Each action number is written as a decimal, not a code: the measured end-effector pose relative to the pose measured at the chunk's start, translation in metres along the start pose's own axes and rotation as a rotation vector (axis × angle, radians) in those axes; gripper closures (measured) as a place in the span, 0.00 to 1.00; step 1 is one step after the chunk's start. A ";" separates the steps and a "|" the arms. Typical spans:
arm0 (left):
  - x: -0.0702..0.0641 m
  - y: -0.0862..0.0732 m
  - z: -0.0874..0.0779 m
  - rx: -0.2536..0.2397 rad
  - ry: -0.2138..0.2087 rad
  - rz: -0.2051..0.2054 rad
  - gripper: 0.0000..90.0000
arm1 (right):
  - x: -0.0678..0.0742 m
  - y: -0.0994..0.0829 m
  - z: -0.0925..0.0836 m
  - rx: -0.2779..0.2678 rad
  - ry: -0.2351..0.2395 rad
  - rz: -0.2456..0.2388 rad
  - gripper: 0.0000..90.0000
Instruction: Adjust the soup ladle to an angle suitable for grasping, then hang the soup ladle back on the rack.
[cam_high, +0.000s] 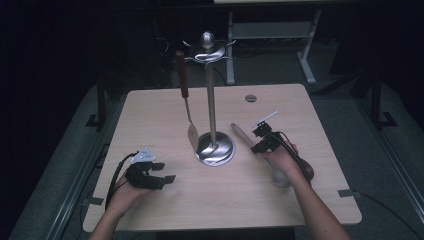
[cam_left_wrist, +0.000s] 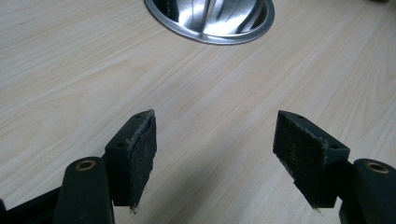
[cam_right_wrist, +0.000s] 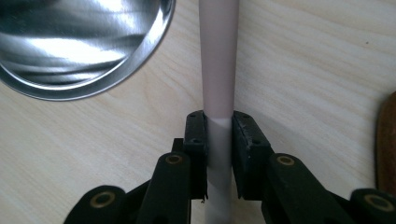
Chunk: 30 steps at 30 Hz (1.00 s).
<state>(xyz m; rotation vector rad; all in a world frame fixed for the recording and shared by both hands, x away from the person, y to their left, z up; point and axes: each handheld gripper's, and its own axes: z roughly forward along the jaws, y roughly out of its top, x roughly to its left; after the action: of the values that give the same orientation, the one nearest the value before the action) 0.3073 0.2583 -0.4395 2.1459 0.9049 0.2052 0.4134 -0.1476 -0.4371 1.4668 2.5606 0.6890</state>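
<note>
Right tool (cam_right_wrist: 218, 140) clamps the pale wooden handle (cam_right_wrist: 218, 60) beside the steel base (cam_right_wrist: 84, 46)

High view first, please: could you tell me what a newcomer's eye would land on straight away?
The tall shiny metal stand at the table's middle, with a spatula hanging from its top hooks. To its right, the right gripper has its jaws closed on a pale wooden handle lying on the table.

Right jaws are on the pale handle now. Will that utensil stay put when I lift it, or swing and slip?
The handle looks stiff and smooth, so it may slip. The right gripper holds it mid-length, so the wider end near the hand may dip. Its round section might roll if dropped.
</note>
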 end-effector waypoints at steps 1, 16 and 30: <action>0.000 0.000 0.000 -0.004 -0.002 -0.003 0.33 | 0.000 0.000 -0.002 -0.011 0.003 0.011 0.85; 0.001 -0.001 -0.001 -0.012 -0.008 -0.017 0.33 | -0.012 -0.011 -0.040 -0.201 0.101 0.049 0.86; 0.001 0.000 -0.002 -0.027 -0.012 -0.020 0.33 | -0.018 -0.021 -0.071 -0.416 0.175 0.015 0.86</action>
<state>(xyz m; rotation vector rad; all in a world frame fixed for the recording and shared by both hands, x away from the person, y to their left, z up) 0.3075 0.2604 -0.4388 2.1103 0.9114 0.1938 0.3839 -0.1948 -0.3853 1.3351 2.3251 1.3095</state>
